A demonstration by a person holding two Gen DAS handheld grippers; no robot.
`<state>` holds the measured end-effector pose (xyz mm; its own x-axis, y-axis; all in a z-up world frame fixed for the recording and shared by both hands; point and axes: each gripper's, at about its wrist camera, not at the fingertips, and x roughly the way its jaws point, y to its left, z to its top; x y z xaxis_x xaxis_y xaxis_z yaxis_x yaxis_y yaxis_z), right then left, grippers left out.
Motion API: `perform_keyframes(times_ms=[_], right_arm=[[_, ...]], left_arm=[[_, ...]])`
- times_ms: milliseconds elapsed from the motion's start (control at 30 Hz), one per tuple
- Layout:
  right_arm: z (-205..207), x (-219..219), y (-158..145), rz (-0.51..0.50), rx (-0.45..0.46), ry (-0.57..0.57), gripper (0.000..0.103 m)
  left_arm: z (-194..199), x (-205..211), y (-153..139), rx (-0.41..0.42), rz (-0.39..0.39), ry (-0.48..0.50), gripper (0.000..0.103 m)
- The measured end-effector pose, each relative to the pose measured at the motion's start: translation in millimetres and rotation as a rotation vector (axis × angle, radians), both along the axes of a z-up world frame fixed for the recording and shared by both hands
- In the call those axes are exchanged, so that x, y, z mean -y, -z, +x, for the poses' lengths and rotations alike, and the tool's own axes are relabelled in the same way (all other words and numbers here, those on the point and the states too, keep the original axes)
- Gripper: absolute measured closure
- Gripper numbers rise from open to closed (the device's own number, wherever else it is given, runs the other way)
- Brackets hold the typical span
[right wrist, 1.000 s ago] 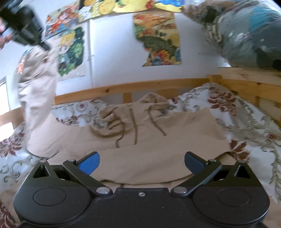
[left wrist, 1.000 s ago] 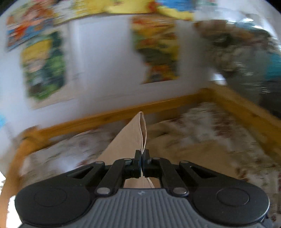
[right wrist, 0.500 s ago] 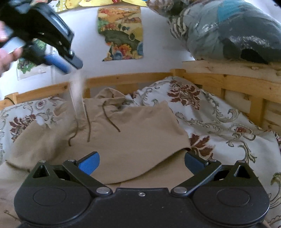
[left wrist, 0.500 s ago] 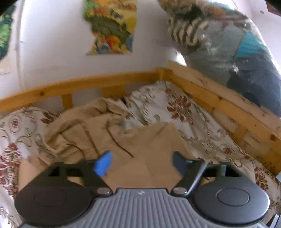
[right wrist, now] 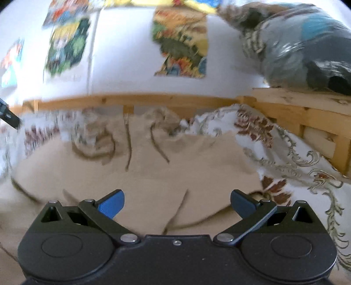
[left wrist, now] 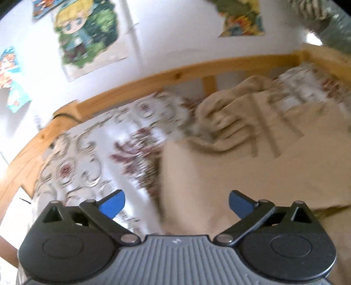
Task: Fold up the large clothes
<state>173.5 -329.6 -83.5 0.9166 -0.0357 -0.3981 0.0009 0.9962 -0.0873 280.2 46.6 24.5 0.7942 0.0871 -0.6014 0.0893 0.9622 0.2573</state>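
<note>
Beige hoodie is looking soft and floppy, so we're eyeing its lower-centre hem with both grippers gaping empty.

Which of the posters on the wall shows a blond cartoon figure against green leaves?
The poster at upper left in the left wrist view, left of the wall's thin vertical line. The poster to its right shows yellow and orange patches, no figure.

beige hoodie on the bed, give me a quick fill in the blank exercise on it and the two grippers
1. The beige hoodie lies on a floral bedsheet inside a ____ bed frame.
2. The left gripper has its fingers ____, nothing between them.
3. The right gripper is ____ too.
4. Two dark ____ run down the hoodie's chest.

Missing words: wooden; open; open; drawstrings
</note>
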Motion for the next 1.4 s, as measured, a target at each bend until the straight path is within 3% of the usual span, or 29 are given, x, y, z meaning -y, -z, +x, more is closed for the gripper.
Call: perform_keyframes(times_ms=[167,267,333,400,433,600,667,767,833,900,933,967,1033,1167,1233,1400], right_arm=[[7.3,-9.1,14.2,-0.087,-0.015,0.003,0.001],[10.3,-11.4,17.5,-0.102,0.01,0.005,0.001],[11.4,-10.1,18.9,-0.098,0.005,0.007,0.001],[13.3,-8.8,19.4,-0.092,-0.002,0.009,0.001],[14.1,-7.9,19.4,-0.09,-0.002,0.01,0.001],[15.2,-10.5,16.3,-0.106,0.022,0.014,0.001],[13.6,-12.6,11.4,-0.117,0.067,0.015,0.001],[13.6,-16.2,4.0,-0.132,0.136,-0.009,0.001],[20.1,-21.0,5.2,-0.168,0.123,-0.02,0.001],[30.9,-26.3,10.9,-0.203,0.053,-0.03,0.001],[36.4,-28.8,15.4,-0.218,0.007,-0.037,0.001],[43.1,-31.7,21.2,-0.24,-0.049,-0.044,0.001],[53.4,-37.9,33.2,-0.283,-0.141,-0.054,0.001],[56.8,-37.1,34.0,-0.275,-0.143,-0.055,0.001],[54.5,-33.7,30.6,-0.251,-0.123,-0.05,0.001],[47.8,-24.6,11.1,-0.166,-0.026,-0.036,0.001]], left_arm=[[33.6,-27.4,28.3,-0.073,-0.055,-0.044,0.002],[58.7,-34.0,47.1,-0.113,-0.076,-0.076,0.022],[68.0,-34.5,60.8,-0.134,-0.098,-0.088,0.041],[78.8,-34.6,75.4,-0.168,-0.09,-0.112,0.078],[82.9,-34.4,81.4,-0.181,-0.078,-0.134,0.084],[86.5,-21.0,102.2,-0.186,0.061,-0.258,0.087],[83.3,-15.1,100.5,-0.196,0.08,-0.29,0.087],[67.3,-6.4,84.7,-0.158,0.067,-0.27,0.075],[56.4,0.8,73.0,-0.099,0.079,-0.225,0.04],[42.7,10.1,63.1,-0.024,0.054,-0.138,0.02],[36.8,16.7,59.8,0.008,0.039,-0.078,0.016],[34.7,25.2,59.5,0.014,0.047,-0.039,0.014],[44.0,42.2,64.4,-0.05,0.102,-0.038,0.014],[75.9,53.4,51.7,-0.116,0.027,-0.045,0.013],[100.5,62.8,32.3,-0.097,0.015,-0.031,0.005],[172.6,101.3,-2.4,0.052,0.099,-0.032,0.003]])
